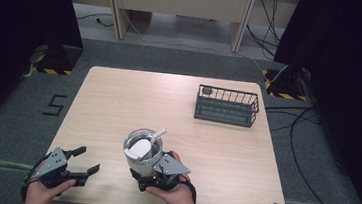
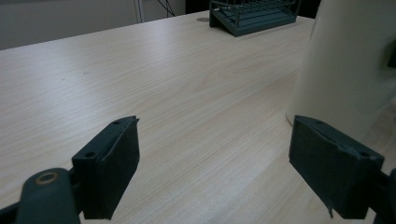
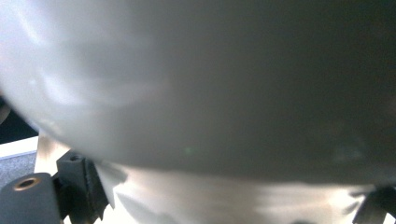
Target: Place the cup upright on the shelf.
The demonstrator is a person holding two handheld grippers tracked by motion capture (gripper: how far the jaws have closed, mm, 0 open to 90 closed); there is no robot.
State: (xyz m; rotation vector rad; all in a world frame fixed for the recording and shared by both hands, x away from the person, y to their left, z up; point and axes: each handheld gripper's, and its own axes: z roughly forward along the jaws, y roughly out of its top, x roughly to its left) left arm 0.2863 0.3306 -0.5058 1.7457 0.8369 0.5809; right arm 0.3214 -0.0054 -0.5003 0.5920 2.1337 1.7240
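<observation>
1. Even overhead light falls on the table [image 1: 118,106]; dark curtains flank it at both sides.
2. The left gripper view is sharp on the wood, softer on the near jaws.
3. The tumbler [image 3: 210,84] is blurred, with pale glare at upper left.

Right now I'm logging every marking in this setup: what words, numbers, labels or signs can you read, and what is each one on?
"5": black tape mark on the grey floor left of the table.
Yellow-and-black hazard stripes on the floor by the dark stands: a sign, no text.
Tumbler, wire basket, left claw: no readable text.
</observation>
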